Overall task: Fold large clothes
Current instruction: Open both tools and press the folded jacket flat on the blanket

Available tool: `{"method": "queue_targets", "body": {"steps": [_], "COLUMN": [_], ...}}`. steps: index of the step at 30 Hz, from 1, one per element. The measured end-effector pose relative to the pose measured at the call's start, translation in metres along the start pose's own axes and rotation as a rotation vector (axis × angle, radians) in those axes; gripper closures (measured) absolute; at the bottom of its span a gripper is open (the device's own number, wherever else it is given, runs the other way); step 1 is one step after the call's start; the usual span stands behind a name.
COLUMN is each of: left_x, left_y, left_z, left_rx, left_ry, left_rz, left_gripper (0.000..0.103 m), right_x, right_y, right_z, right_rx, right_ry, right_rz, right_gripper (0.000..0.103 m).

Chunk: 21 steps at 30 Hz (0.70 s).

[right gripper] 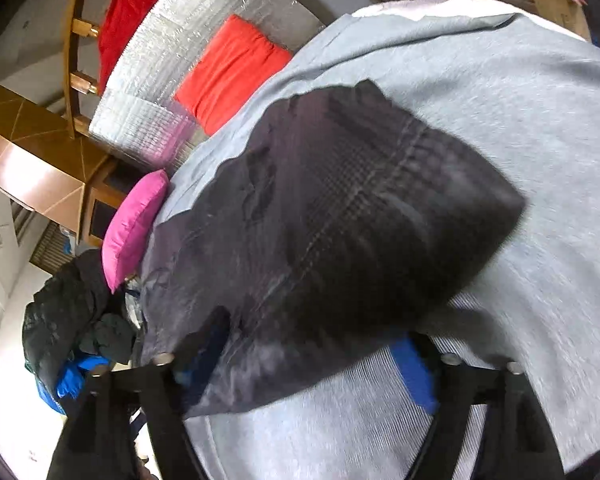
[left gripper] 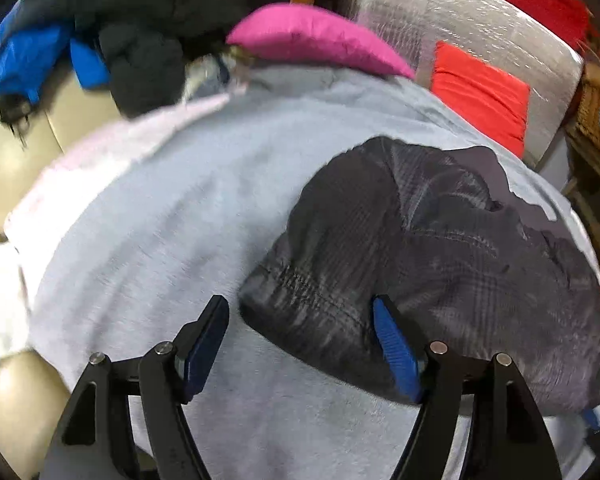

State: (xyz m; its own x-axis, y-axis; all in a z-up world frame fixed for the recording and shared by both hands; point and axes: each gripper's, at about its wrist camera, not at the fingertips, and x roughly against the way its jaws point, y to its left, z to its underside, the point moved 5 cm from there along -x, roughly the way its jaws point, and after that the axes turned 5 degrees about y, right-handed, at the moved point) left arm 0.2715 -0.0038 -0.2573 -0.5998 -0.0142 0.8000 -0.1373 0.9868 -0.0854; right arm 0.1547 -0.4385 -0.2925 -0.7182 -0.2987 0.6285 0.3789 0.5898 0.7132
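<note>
A dark plaid garment (left gripper: 440,248) lies bunched on a light grey blanket (left gripper: 172,208). My left gripper (left gripper: 300,320) is open just above the garment's near edge; its right blue pad (left gripper: 396,352) touches the cloth and its left pad (left gripper: 204,344) is over bare blanket. In the right wrist view the same garment (right gripper: 340,220) lies over the grey blanket (right gripper: 540,120). My right gripper (right gripper: 312,360) is open, and the garment's near edge drapes between and over its fingers, hiding the left pad. The right blue pad (right gripper: 414,376) shows below the cloth.
A pink cushion (left gripper: 312,36) and an orange-red cushion (left gripper: 484,92) lie at the far side, on a silver foil-covered surface (left gripper: 440,12). A black jacket and a blue garment (left gripper: 24,60) are piled at the far left. Wooden furniture (right gripper: 36,152) stands behind.
</note>
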Motion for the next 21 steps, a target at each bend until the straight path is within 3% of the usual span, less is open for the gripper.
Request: {"method": "queue_targets", "body": {"steps": [8, 21], "left_x": [0.026, 0.021], "left_y": [-0.013, -0.017], "left_z": [-0.001, -0.006], "left_rx": [-0.090, -0.102], "left_ry": [-0.092, -0.112], "left_rz": [-0.013, -0.031], "left_gripper": [0.028, 0.028], "right_x": [0.012, 0.006], "right_y": [-0.030, -0.025], "right_z": [-0.009, -0.015], "right_rx": [-0.189, -0.178], "right_ry": [-0.019, -0.024], "right_rz": [-0.105, -0.109], "right_gripper": [0.019, 0.019]}}
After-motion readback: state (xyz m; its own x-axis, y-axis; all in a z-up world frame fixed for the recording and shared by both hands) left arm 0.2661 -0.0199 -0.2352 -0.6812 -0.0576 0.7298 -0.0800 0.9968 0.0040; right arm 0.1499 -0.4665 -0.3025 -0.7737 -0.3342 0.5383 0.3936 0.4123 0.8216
